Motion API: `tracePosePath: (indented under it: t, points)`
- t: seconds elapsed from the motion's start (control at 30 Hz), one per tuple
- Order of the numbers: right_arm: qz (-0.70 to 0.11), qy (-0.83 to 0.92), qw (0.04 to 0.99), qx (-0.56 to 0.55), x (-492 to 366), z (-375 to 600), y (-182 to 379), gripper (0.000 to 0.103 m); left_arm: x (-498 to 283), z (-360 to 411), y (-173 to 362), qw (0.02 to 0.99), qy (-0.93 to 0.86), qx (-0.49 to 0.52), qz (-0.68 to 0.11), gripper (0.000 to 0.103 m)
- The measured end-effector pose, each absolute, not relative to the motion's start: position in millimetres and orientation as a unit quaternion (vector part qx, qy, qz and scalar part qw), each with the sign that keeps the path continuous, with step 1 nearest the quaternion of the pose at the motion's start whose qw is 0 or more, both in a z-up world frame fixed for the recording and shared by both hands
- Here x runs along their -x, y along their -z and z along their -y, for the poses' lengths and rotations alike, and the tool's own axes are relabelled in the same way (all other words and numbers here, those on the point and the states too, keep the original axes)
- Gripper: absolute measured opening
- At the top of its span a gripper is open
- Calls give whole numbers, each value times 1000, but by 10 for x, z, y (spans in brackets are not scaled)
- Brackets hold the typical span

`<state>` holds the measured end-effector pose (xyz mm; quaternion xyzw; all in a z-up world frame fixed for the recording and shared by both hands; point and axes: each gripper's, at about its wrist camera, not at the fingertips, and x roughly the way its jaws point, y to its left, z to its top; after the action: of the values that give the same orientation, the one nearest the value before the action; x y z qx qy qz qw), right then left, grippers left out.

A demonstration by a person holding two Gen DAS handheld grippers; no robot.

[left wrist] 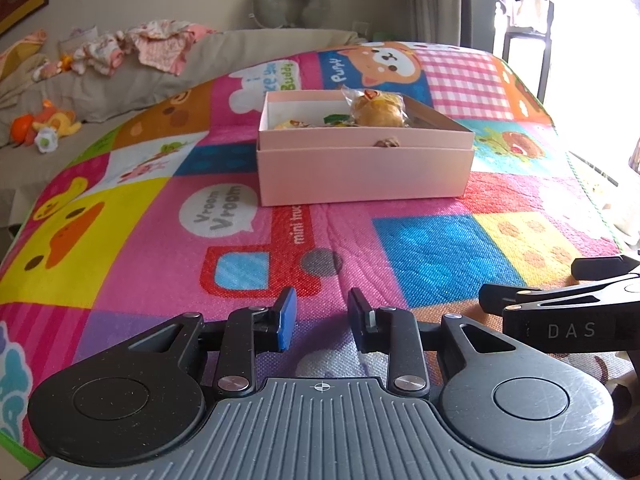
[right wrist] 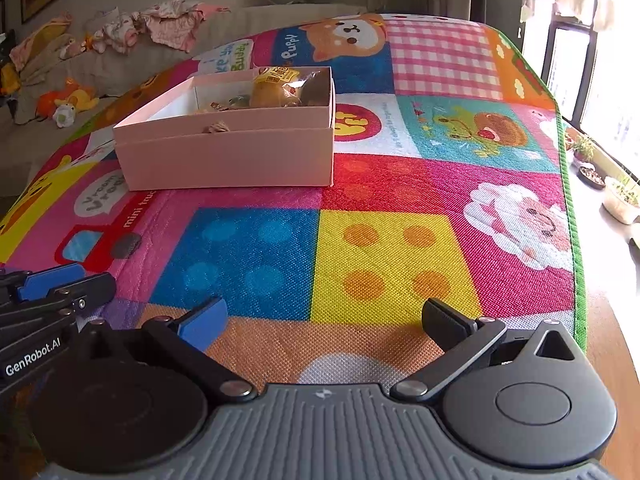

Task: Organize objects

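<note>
Pink box sits mid-way up the patchwork play mat, lid off, w/ wrapped buns/snacks inside & a small brown bit poking over the front wall. Left gripper low over the mat near its front edge, well short of the box, jaws parted a little w/ nothing between. Right gripper just beside it, spread wide, also holding nothing
</note>
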<state>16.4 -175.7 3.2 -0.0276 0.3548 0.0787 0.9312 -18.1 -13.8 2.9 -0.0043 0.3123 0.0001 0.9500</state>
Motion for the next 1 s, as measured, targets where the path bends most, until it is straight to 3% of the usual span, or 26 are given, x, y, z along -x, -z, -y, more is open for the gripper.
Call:
tracePosePath:
  t: [1.0]
  points:
    - [-322,-88,942,26,-177,1786,4,103,164,140,-42,950,4,12,-312,31]
